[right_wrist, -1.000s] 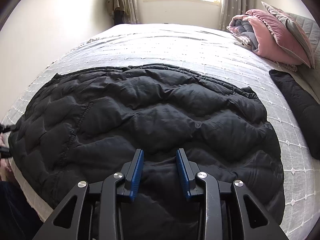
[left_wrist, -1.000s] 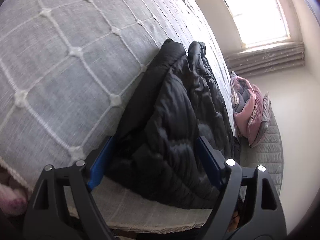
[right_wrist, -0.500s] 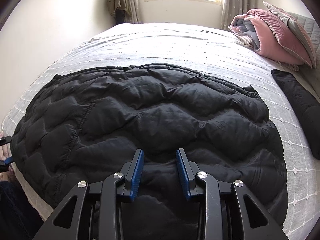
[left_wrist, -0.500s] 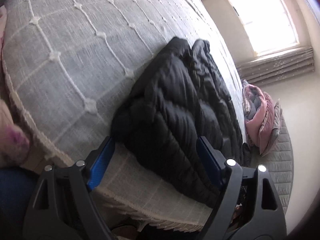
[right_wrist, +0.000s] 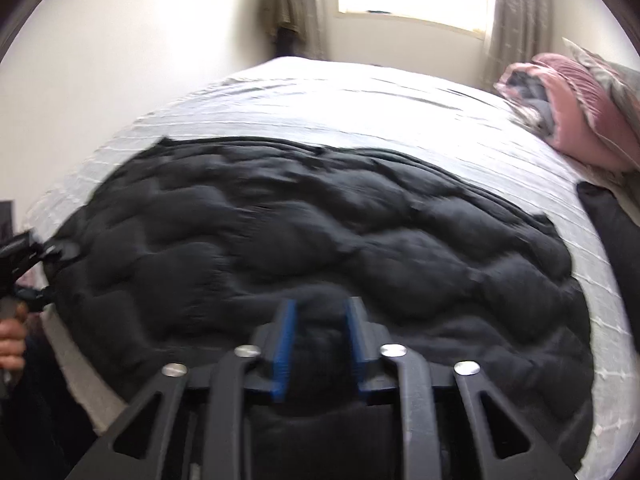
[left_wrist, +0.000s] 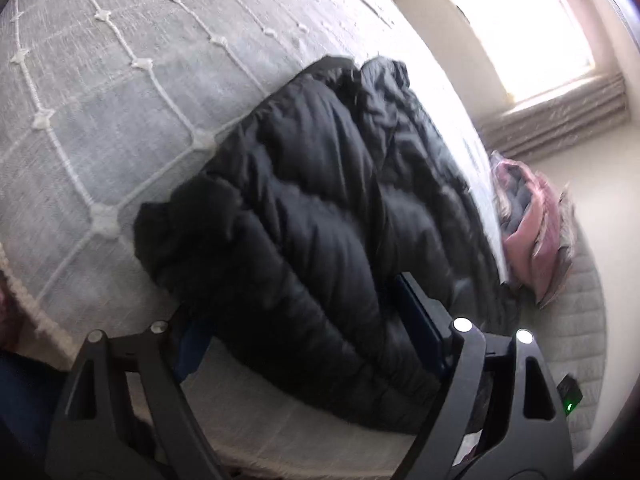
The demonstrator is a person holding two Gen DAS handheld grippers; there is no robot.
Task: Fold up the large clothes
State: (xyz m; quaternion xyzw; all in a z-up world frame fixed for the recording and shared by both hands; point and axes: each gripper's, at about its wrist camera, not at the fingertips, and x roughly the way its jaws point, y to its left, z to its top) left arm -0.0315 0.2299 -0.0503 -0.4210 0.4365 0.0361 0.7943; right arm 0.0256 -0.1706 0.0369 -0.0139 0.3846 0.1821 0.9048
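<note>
Black quilted jacket (right_wrist: 320, 240), spread on grey-white bedspread (left_wrist: 100, 80); no legible writing or labels.

Right gripper (right_wrist: 320, 344) angled down, closing on jacket's near hem. Left gripper (left_wrist: 304, 328) spread wide, straddling jacket's corner, not pinching.

One jacket (right_wrist: 320, 240); two tools (right_wrist: 318, 340)
</note>
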